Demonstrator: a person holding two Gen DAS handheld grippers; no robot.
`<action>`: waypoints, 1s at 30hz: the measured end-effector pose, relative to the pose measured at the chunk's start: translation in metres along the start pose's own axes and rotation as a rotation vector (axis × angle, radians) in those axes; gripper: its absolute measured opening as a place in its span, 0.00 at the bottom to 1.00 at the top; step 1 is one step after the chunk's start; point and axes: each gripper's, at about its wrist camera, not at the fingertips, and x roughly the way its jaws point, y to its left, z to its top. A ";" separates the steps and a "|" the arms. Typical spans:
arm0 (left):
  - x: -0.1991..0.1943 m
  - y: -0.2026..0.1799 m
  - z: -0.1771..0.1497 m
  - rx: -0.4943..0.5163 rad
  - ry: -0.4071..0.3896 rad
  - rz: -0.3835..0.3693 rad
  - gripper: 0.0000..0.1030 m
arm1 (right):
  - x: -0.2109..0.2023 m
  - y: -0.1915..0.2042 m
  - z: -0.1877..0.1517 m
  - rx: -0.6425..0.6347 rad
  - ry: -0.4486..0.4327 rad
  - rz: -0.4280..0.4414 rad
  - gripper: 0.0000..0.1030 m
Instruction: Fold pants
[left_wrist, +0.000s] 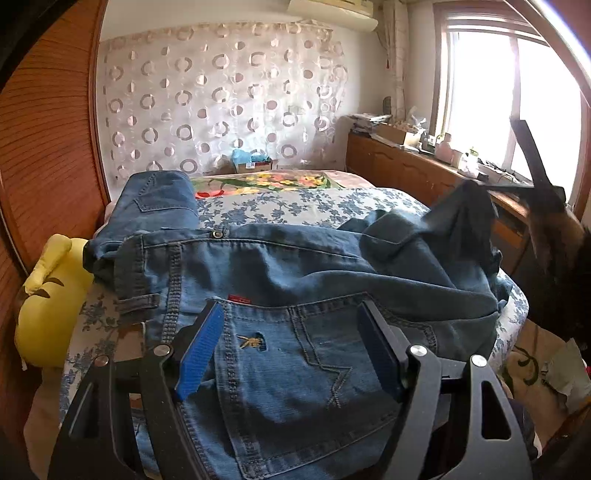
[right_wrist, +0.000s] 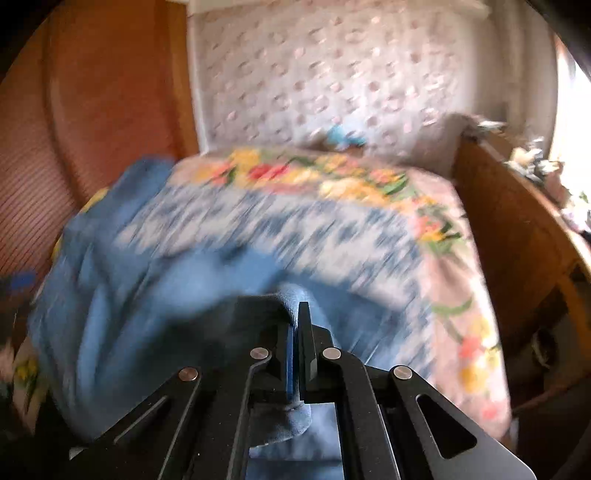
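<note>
Blue denim pants (left_wrist: 288, 280) lie crumpled across the bed, back pocket and waistband facing up in the left wrist view. My left gripper (left_wrist: 291, 332) is open, its blue pads (left_wrist: 201, 347) spread just above the back pocket, holding nothing. My right gripper (right_wrist: 295, 332) is shut on a fold of the pants (right_wrist: 122, 295) and lifts it; this view is blurred by motion. In the left wrist view the right gripper (left_wrist: 491, 194) shows at the right, holding a raised peak of denim.
The bed has a blue-flowered sheet (left_wrist: 314, 206) and a bright floral blanket (right_wrist: 332, 177) behind it. A yellow plush toy (left_wrist: 51, 295) lies at the bed's left edge by a wooden wardrobe (left_wrist: 48, 147). A cluttered wooden cabinet (left_wrist: 424, 166) runs under the window at right.
</note>
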 end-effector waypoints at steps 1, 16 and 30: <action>0.000 -0.001 0.000 0.002 0.001 -0.001 0.73 | 0.002 -0.006 0.010 0.028 -0.019 -0.033 0.01; 0.011 -0.014 -0.017 0.003 0.046 -0.021 0.73 | -0.026 -0.027 -0.066 0.097 0.077 -0.051 0.37; 0.030 -0.008 -0.034 0.013 0.101 0.015 0.73 | -0.011 -0.034 -0.130 0.144 0.162 -0.023 0.40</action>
